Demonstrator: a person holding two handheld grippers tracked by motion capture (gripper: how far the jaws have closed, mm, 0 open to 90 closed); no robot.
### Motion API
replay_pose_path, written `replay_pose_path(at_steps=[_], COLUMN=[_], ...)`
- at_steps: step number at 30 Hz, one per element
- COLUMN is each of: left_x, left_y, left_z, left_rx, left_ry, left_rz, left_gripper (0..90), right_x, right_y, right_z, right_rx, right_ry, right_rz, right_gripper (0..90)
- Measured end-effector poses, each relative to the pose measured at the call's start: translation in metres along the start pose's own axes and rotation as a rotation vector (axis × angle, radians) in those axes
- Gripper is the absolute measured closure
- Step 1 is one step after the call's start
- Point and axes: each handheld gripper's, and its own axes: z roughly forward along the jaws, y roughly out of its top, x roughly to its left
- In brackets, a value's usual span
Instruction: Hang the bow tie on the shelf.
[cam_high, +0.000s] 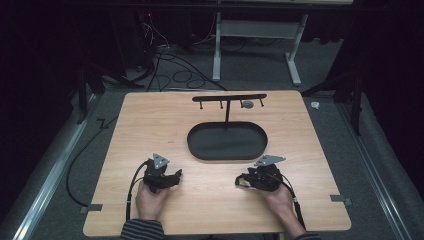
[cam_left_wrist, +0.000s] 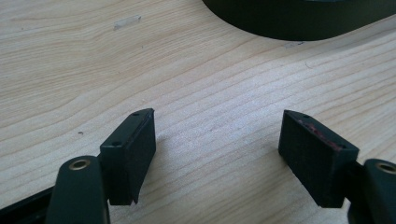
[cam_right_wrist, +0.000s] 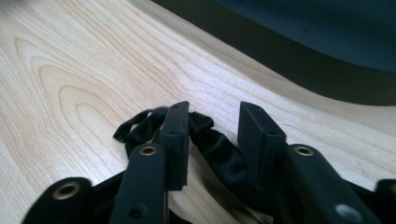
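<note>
From above, the right gripper (cam_high: 243, 180) sits low on the table (cam_high: 150, 130), just in front of the black tray (cam_high: 227, 152), with something dark bunched at its tip: a black ribbon (cam_high: 242, 182), by the look of it. The left gripper (cam_high: 176, 176) rests apart on the other side, near the tray's front-left edge. A black stand (cam_high: 228, 98) with pegs rises behind the tray, one peg holding a small grey thing. Beyond the table lie grey carpet, loose cables and a white frame; the room is dark.

In the left gripper view, the jaws stand wide apart over bare wood, holding nothing, the tray (cam_left_wrist: 299, 21) just ahead.

In the right gripper view, the ribbon (cam_right_wrist: 219, 151) lies between the jaws, which are partly closed around it, though a gap remains on one side, so I can't say it is truly pinched. My judgement: squeeze fully before lifting, since the fabric looks slippery and loosely looped, and raise it straight up so the trailing loop clears the tray (cam_right_wrist: 327, 51) rim.
</note>
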Motion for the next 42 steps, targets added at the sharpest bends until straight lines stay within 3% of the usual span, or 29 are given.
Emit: replay_pose_path(at_steps=[7, 13, 23, 30, 42], left_x=[0.000, 0.000, 0.000, 0.000, 0.000], left_y=[0.000, 0.000, 0.000, 0.000, 0.000], left_z=[0.000, 0.000, 0.000, 0.000, 0.000], left_rx=[0.000, 0.000, 0.000, 0.000, -0.001], left_ry=[0.000, 0.000, -0.001, -0.001, -0.001], left_rz=[0.000, -0.001, -0.001, -0.001, -0.002], left_gripper=[27.9, 27.9, 27.9, 27.9, 27.9], right_x=[-0.001, 0.001, -0.002, -0.006, -0.004], right_y=[-0.002, -0.002, 0.004, 0.019, 0.042], right_z=[0.001, -0.003, -0.031, -0.050, -0.060], right_rx=[0.018, 0.007, -0.082, -0.137, -0.207], right_ry=[0.003, -0.010, -0.048, -0.082, -0.060], right_rz=[-0.013, -0.032, -0.028, -0.036, -0.024], right_gripper=[80.0, 82.3, 82.7, 82.7, 82.6])
